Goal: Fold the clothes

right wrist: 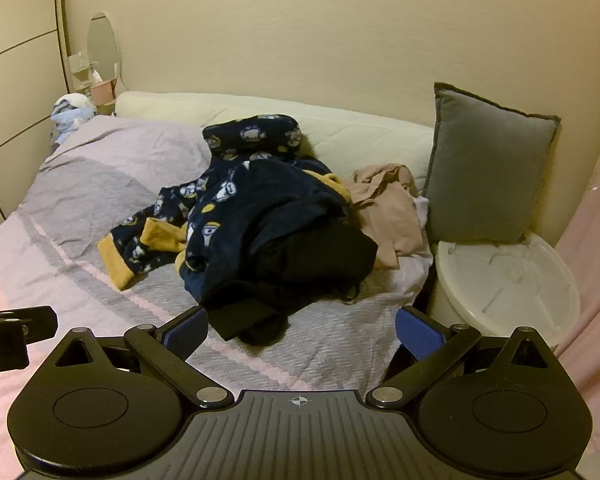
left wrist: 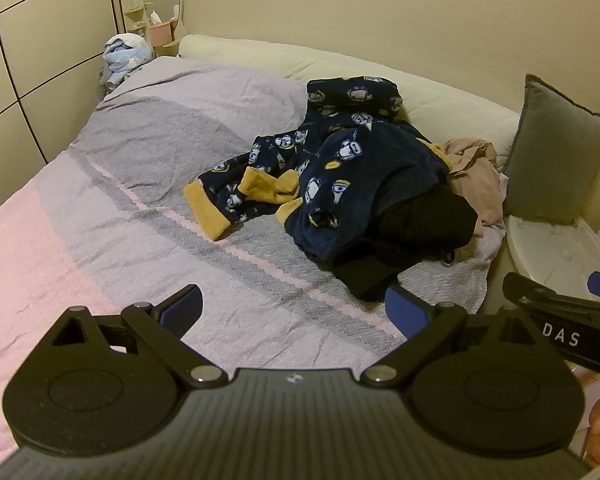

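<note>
Both tongs, left (left wrist: 294, 308) and right (right wrist: 302, 330), hung apart and empty above the bed (left wrist: 100, 208); singling the black garment (right wrist: 312, 256) from the rumpled pile looked wise

The left claw (left wrist: 294, 310) hangs wide open over the bedspread (left wrist: 100, 208), short of the navy pyjamas (left wrist: 352, 168).

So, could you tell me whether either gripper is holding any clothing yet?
No, nothing is held: the left gripper and right gripper are open above the bedspread.
</note>
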The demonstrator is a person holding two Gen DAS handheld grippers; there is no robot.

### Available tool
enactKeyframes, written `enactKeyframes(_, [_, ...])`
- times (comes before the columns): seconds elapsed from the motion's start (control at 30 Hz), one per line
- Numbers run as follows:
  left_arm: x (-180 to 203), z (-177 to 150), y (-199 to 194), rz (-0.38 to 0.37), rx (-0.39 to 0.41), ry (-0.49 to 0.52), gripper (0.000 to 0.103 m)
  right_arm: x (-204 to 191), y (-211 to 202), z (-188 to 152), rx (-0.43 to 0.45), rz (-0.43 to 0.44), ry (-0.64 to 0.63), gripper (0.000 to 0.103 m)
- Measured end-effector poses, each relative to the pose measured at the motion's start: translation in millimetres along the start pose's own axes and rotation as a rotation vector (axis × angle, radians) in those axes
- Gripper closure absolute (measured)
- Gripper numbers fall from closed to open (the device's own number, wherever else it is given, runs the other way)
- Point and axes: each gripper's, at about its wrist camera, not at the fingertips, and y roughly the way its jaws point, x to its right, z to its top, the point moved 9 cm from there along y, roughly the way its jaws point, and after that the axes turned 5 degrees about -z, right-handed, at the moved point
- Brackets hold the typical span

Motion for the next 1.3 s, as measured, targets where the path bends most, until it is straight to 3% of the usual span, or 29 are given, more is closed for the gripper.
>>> enactKeyframes(1.3, [-12, 11, -12, -0.003, 0.041, -0.015, 0.006, -6, -8, 19, 0.046, -0.014, -0.026, 0.001])
